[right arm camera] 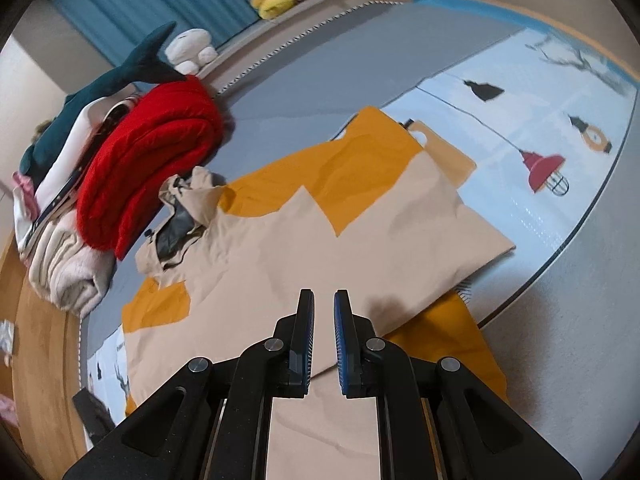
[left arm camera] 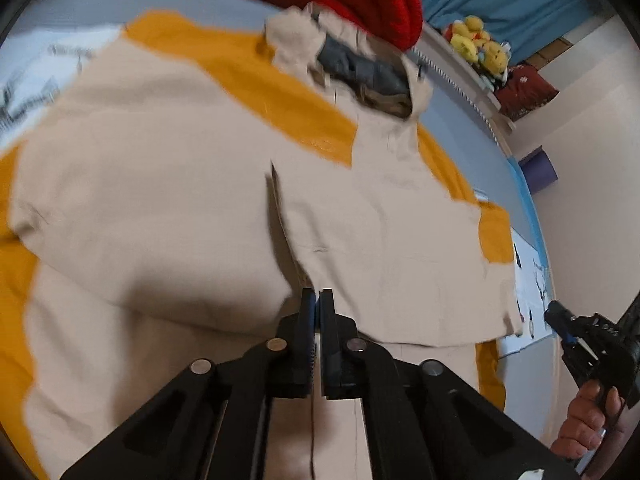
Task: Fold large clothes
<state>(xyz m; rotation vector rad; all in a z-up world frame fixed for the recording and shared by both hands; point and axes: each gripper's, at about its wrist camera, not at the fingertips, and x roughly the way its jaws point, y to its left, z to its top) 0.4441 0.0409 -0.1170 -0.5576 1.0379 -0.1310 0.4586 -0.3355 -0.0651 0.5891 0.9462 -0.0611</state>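
A printed play mat covers the floor, with an orange cloth spread on it. On the cloth lies the beige hooded jacket, partly folded, its grey-lined hood crumpled. The left claw pinches a jacket fold. The right claw hovers narrowly parted, holding nothing.

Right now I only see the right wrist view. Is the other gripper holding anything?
Observer: Yes. The left gripper is shut, pinching a fold of the beige jacket.
Operator: Is that fold raised?
Observer: It rises to the fingertips, above the orange cloth.
Operator: Can you see my gripper there?
Observer: Yes, the right gripper sits at the far right edge, just past the jacket's hem, gripped by a bare right hand.
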